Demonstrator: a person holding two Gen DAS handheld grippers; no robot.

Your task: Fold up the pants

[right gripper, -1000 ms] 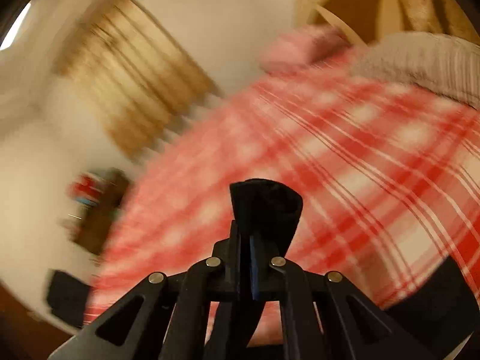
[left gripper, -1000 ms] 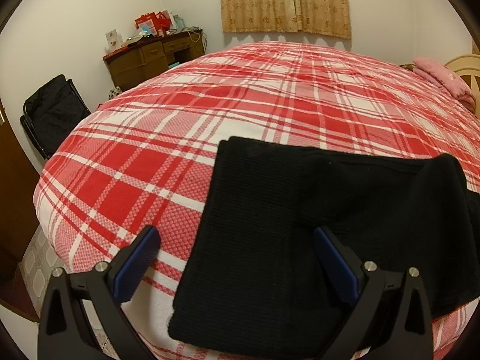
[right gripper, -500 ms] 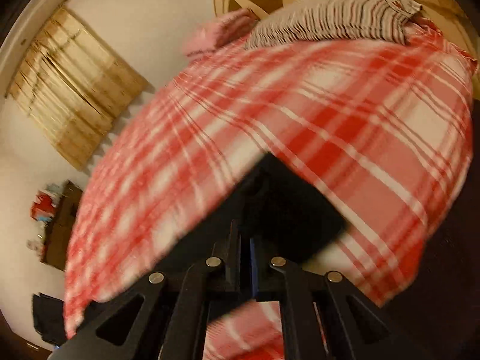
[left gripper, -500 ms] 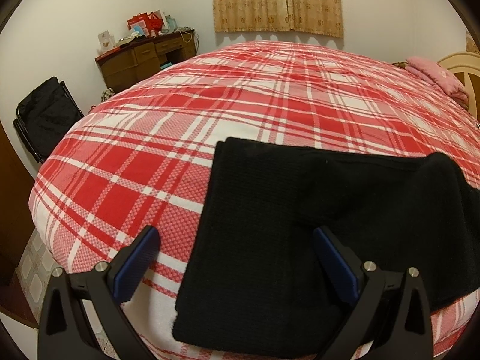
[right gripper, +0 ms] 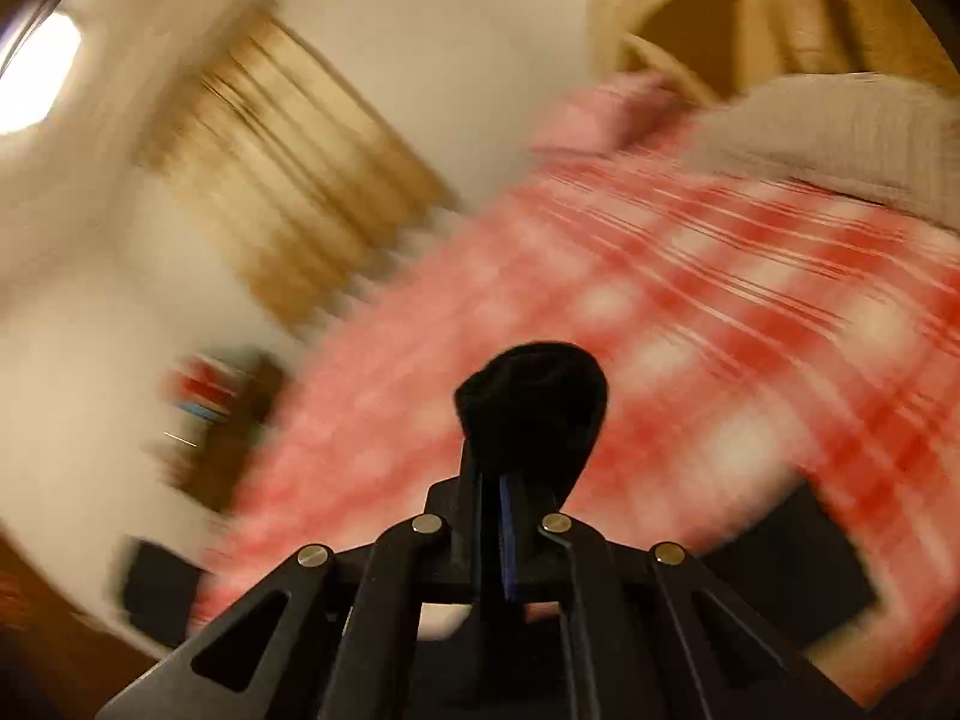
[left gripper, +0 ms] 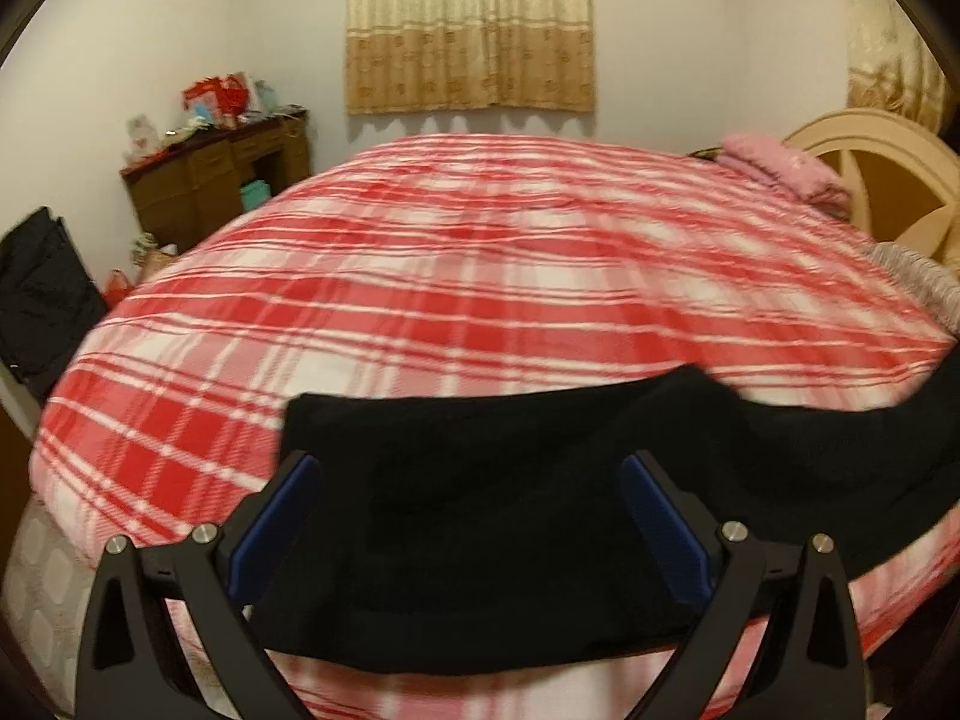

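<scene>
- Pants (left gripper: 492,516), black, flat across lower half of left wrist view on red plaid bedspread (left gripper: 480,276); near edge of bed, likely for easy reach while folding.
- Left gripper (left gripper: 468,516) at bottom centre of same view, blue pads (left gripper: 276,516) spread wide, nothing pinched; hovering over left part of pants, probably ready to pin or catch a fold. Contact with cloth: cannot tell.
- Right gripper (right gripper: 501,468) at bottom centre of right wrist view, fingers pressed nearly together on bunched black cloth (right gripper: 534,402), evidently one end of pants; cloth pokes up past fingertips.
- Heavy blur in right wrist view, consistent with fast swing of that end, probably to carry it over the rest.
- Far right of left wrist view: black cloth rising off bedspread toward frame edge, apparently the lifted end.
- Judged step: fold in progress, lifted end not yet laid down.
- Background, upper part of frames: curtain (left gripper: 471,24), brown desk (left gripper: 216,180) at left, pink pillow (left gripper: 786,171) and headboard (left gripper: 888,180) at right; not involved.
</scene>
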